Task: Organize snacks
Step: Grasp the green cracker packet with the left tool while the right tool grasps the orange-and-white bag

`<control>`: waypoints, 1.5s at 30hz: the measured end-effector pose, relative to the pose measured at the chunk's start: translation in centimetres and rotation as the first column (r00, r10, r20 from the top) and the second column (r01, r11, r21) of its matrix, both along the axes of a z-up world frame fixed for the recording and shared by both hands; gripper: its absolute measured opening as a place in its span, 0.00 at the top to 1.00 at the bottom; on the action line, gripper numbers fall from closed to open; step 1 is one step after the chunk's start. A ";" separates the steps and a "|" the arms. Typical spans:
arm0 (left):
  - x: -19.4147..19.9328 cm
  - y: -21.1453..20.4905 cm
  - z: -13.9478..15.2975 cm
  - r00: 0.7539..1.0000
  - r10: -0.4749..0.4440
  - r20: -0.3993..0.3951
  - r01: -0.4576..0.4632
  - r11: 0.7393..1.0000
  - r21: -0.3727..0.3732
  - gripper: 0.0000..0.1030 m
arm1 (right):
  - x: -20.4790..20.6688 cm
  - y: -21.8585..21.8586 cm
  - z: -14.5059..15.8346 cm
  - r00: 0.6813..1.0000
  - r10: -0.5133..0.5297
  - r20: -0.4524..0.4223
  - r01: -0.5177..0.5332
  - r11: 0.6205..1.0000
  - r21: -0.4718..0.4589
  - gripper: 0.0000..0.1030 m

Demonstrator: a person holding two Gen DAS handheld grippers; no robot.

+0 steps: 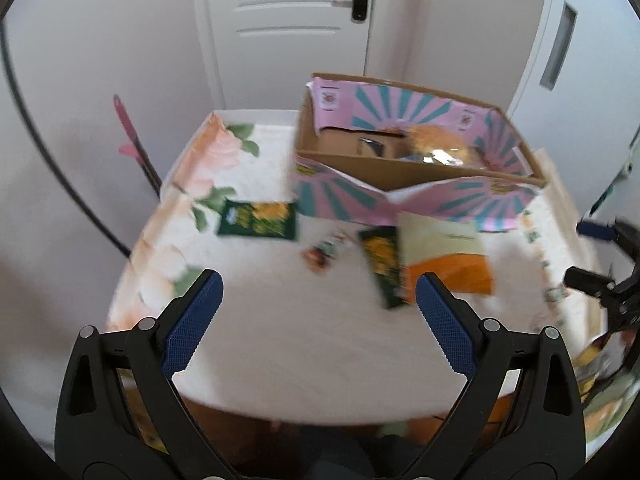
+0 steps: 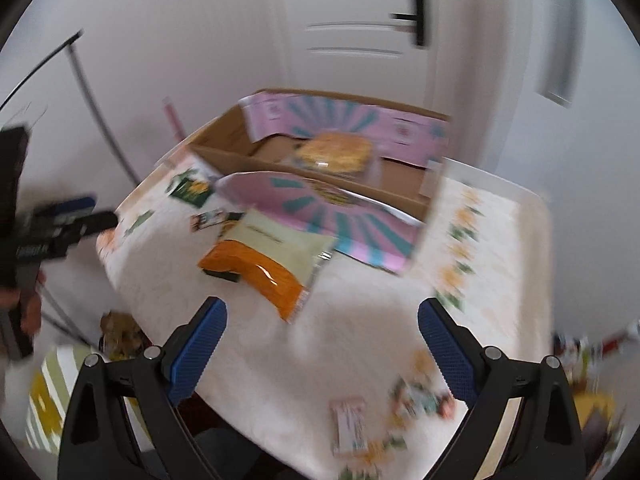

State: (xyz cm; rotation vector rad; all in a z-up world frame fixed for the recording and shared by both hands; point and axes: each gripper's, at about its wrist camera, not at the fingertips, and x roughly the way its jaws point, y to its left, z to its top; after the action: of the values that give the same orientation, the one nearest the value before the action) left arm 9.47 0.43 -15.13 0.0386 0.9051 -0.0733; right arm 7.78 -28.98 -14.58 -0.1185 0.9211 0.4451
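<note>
An open cardboard box with pink and teal flaps stands at the table's far side, a yellow snack bag inside it. In front of it lie an orange and cream bag, two dark green packets and a small packet. My left gripper hovers open over the near table, holding nothing. My right gripper is open and empty too, with small snack packets on the cloth below it. Both views are blurred.
A floral tablecloth covers the table. A white door stands behind. The right gripper shows at the left view's right edge, and the left gripper at the right view's left edge. Packets lie on the floor.
</note>
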 end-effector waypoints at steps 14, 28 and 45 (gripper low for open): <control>10.8 4.5 -6.1 0.798 -0.565 -0.212 0.602 0.727 0.331 0.06 | 4.9 9.0 -4.9 0.917 0.392 -0.070 -0.398 0.892 -0.215 0.07; 14.5 3.8 -11.1 0.519 -0.769 -0.374 0.855 0.454 0.253 0.06 | 6.5 12.1 -7.9 0.809 0.541 -0.230 -0.588 0.730 -0.348 0.09; 16.0 2.5 -11.4 0.382 -0.830 -0.407 0.924 0.356 0.140 0.30 | 5.4 14.0 -9.1 0.782 0.578 -0.236 -0.619 0.669 -0.412 0.18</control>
State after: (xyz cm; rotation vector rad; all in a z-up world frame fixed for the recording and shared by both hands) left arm 25.42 2.95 -26.57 0.9181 1.0719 -0.9988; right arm 13.14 -15.00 -23.73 -0.8870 1.0543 0.8394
